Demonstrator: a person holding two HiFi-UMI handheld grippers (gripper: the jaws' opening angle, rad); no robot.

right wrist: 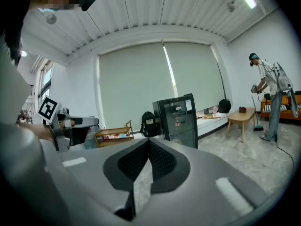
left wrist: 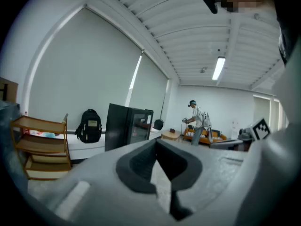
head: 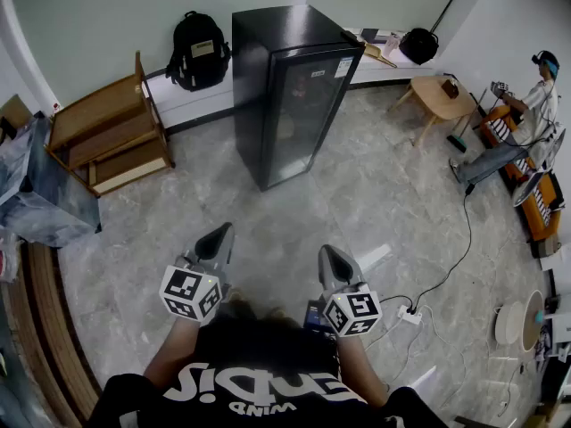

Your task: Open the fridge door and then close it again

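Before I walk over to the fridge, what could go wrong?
The power strip and its cable lie just to your right: a trip hazard. The left tongs and right tongs are shut and empty, so they may bump the fridge door instead of gripping it.

Noted black fridge (head: 290, 87) with dark glass door (head: 303, 105) and pale label (head: 343, 68). Found black backpack (head: 198, 52) bearing tan patch. Recorded brown wooden shelf (head: 107, 136) and light wooden table (head: 442, 96). Logged grey marbled floor (head: 375, 194), crossed by black cable (head: 466, 239). Observed left gripper (head: 217, 237) and right gripper (head: 333, 257) in grey with black pads (right wrist: 162, 161), each carrying white cube (head: 190, 292) patterned with black squares. Marked black shirt (head: 259, 386) with white lettering. Saw orange sofa (head: 540, 208).
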